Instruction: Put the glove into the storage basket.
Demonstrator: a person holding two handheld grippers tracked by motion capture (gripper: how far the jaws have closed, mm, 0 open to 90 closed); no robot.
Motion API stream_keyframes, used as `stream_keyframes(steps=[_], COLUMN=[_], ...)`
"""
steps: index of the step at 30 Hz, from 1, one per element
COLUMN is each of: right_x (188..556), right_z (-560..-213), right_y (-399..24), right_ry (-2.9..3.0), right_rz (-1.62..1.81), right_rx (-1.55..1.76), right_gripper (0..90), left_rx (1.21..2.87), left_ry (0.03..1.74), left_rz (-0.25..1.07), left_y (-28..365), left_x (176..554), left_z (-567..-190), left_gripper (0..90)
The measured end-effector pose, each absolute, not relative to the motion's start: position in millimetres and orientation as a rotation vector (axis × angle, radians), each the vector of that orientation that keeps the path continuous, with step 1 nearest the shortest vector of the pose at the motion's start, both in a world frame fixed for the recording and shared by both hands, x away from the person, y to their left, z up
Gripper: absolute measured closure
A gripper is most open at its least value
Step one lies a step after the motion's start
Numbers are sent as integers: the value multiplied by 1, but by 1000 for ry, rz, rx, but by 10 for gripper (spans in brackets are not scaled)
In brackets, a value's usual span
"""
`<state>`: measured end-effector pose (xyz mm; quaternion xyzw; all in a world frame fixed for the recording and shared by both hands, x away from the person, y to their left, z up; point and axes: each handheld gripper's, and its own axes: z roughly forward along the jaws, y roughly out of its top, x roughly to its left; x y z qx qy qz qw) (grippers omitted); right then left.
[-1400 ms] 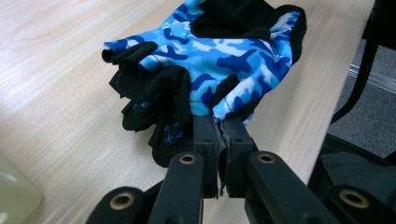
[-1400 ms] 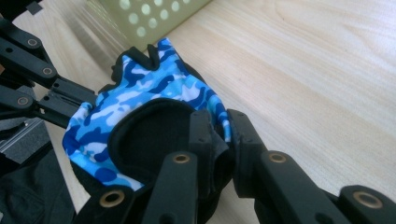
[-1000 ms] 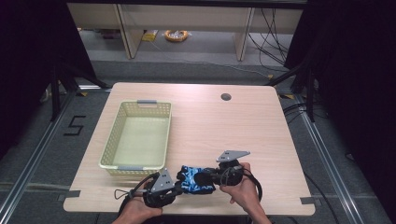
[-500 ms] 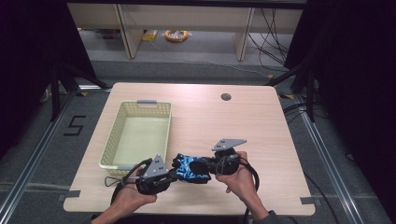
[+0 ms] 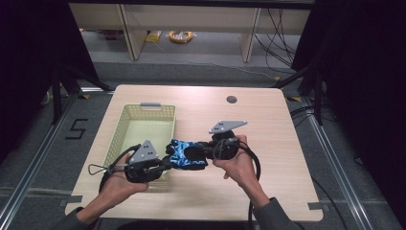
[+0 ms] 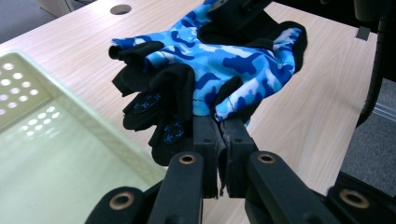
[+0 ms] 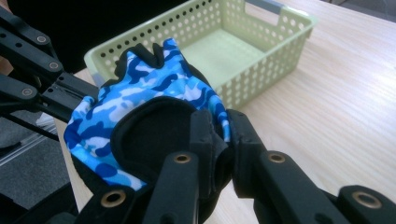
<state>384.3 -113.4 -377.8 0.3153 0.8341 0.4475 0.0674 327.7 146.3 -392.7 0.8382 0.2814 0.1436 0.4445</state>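
A blue camouflage glove (image 5: 186, 153) with black palm and fingertips hangs between both grippers, just above the table beside the basket's near right corner. My left gripper (image 5: 165, 163) is shut on the glove's (image 6: 219, 60) edge near the fingers, its jaws [pinching the fabric. My right gripper (image 5: 205, 151) is shut on the black cuff end of the glove (image 7: 140, 107). In the left gripper view the left gripper (image 6: 218, 135) pinches blue fabric; in the right gripper view the right gripper (image 7: 218, 130) clamps the cuff rim.
A pale green perforated basket (image 5: 125, 128) stands at the table's left, empty inside, also seen as the basket (image 7: 261, 46) and basket (image 6: 28, 93). A round cable hole (image 5: 231, 99) lies at the table's far side. Bare wooden table (image 5: 268, 124) stretches to the right.
Both grippers have carried the glove leftward and slightly away from the front edge, toward the basket's near right corner. Both stay shut on it.
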Motion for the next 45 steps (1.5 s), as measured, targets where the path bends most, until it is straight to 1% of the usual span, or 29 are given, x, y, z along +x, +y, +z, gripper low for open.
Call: stream_keyframes(steps=[10, 19, 24, 31, 36, 37, 40, 45], right_x=[403, 425, 437, 448, 453, 453, 457, 457], right_z=[-372, -378, -387, -406, -423, -426, -435, -446], right_y=[-70, -24, -1, 21, 31, 32, 37, 46], right_ry=[2545, 2622, 2647, 2676, 2695, 2702, 2710, 2726], right_rz=[1365, 1297, 1286, 1223, 1178, 1162, 1133, 1070], right_rx=[898, 892, 904, 934, 960, 987, 987, 981], right_gripper=[821, 821, 821, 821, 821, 821, 821, 821], left_rx=[2075, 2091, 2088, 2116, 2115, 2119, 2133, 2154], left_ry=[790, 892, 937, 978, 1022, 1023, 1032, 1048], left_rz=[334, 345, 345, 314, 277, 251, 224, 202], left_y=[188, 222, 240, 252, 260, 261, 262, 265], left_x=[337, 349, 355, 364, 374, 376, 378, 381], left_z=[-387, -397, -404, -422, -435, -438, -446, -453], left_gripper=[860, 860, 860, 859, 858, 857, 856, 852])
